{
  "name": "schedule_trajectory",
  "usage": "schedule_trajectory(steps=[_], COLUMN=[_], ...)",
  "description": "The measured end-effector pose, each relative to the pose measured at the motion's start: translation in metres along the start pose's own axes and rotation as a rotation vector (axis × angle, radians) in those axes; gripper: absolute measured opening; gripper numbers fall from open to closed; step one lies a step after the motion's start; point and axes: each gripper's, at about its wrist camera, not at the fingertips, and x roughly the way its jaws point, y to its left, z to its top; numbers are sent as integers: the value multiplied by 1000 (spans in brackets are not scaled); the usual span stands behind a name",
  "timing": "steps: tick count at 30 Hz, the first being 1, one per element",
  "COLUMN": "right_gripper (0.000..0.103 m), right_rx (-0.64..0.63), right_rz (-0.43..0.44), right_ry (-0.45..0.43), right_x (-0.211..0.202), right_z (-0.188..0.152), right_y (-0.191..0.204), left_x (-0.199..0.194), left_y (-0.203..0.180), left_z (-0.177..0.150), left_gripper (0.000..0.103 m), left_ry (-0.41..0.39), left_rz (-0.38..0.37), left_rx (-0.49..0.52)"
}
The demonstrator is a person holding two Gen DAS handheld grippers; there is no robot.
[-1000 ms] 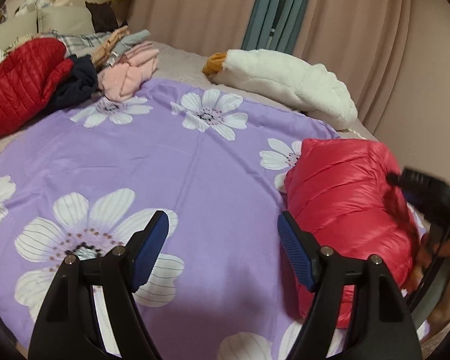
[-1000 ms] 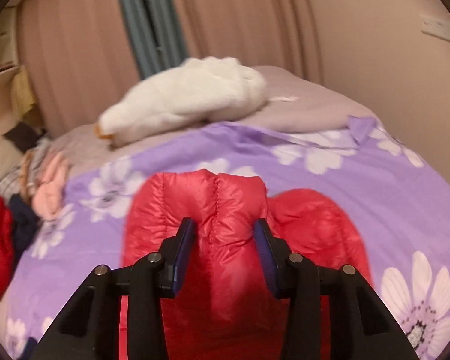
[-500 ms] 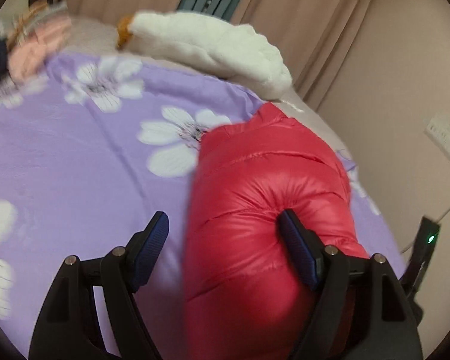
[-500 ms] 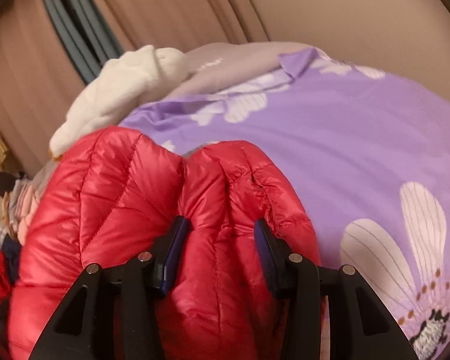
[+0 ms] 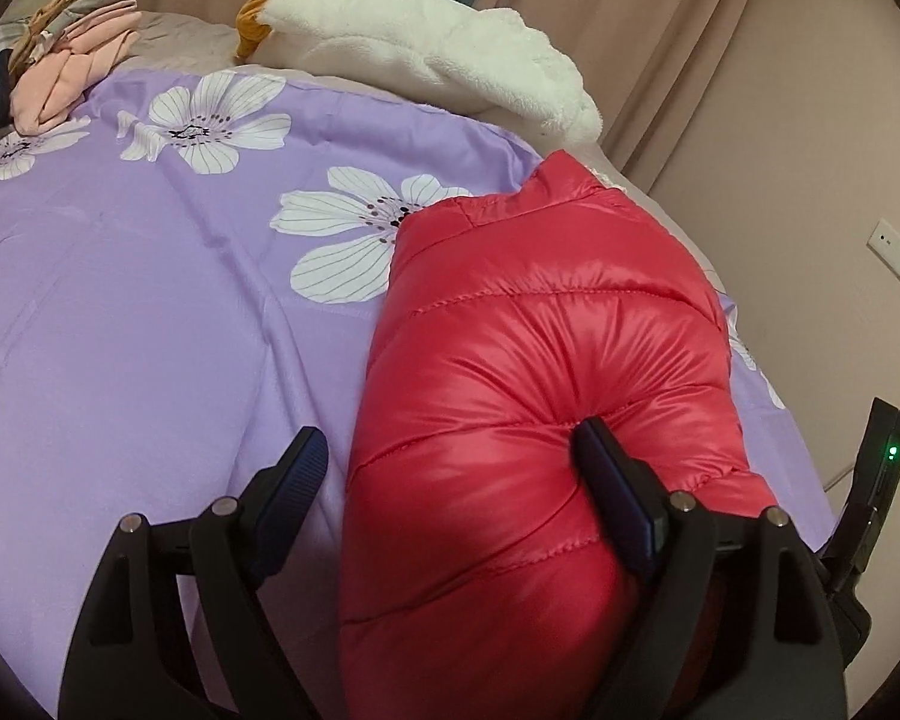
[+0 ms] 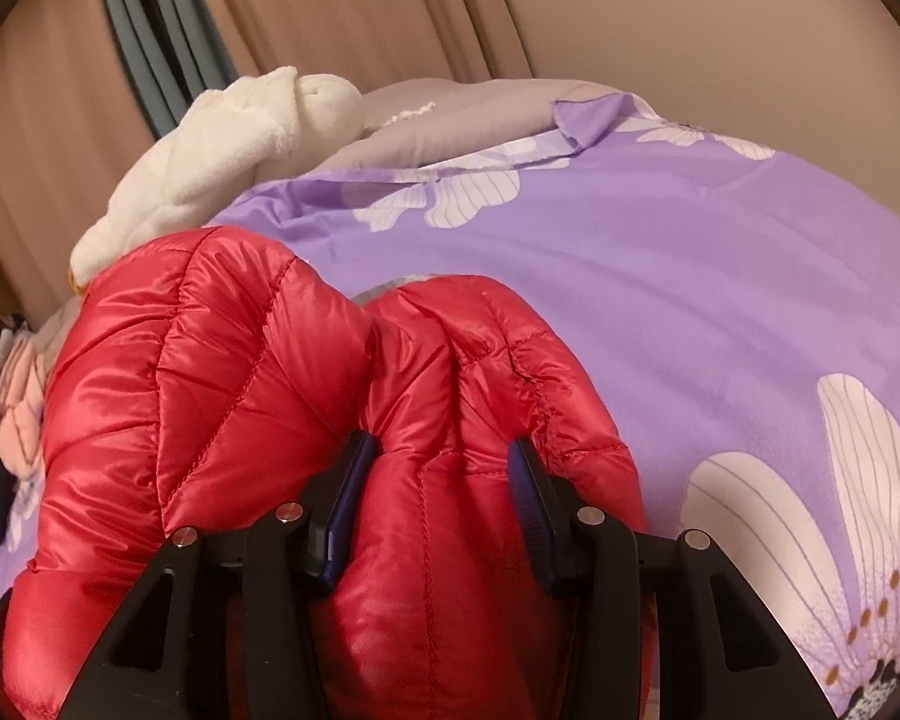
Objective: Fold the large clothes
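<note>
Puffer jacket (image 5: 540, 420): glossy red with stitched quilting lines. Bedsheet (image 5: 150, 300): lilac purple, printed with large white flowers with fine dark-lined petals and speckled dark centres. Plush toy (image 5: 438, 54) at the far edge of the bed: cream white with an orange-yellow tip. Clothes pile (image 5: 60, 72) at the far left corner: pale pink, grey and tan, beside dark navy fabric. Curtains (image 6: 330, 18): dusty pink-beige. Left gripper (image 5: 450, 468) and right gripper (image 6: 438, 468): black with dark blue pads.
</note>
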Motion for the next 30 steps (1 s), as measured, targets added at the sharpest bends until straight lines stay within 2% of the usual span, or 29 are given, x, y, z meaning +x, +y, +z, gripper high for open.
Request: schedule_trajectory(steps=[7,10,14,16,20,26,30], right_gripper=[44,45,45,45,45,45,45], right_rx=[4,34,57,67,34,-58,-120], right_rz=[11,57,106,132,191,282,299], right_ry=[1,-5,-2,0,18,64,83], right_x=[2,3,7,10,19,36,44], right_z=[1,1,-1,-4,-9,-23,-35], right_y=[0,-3,4,13,48,122,174], left_x=[-2,-9,-18,-24,-41,-63,-74], left_y=[-2,-3,9,17,34,107,145], left_z=[3,7,12,16,20,32,39], left_gripper=[88,87,87,86,84,84,85], left_ry=[10,12,34,19,-45,-63,-95], left_rz=[30,54,46,71,157,217,300], left_rx=[9,24,7,16,66,-71,-101])
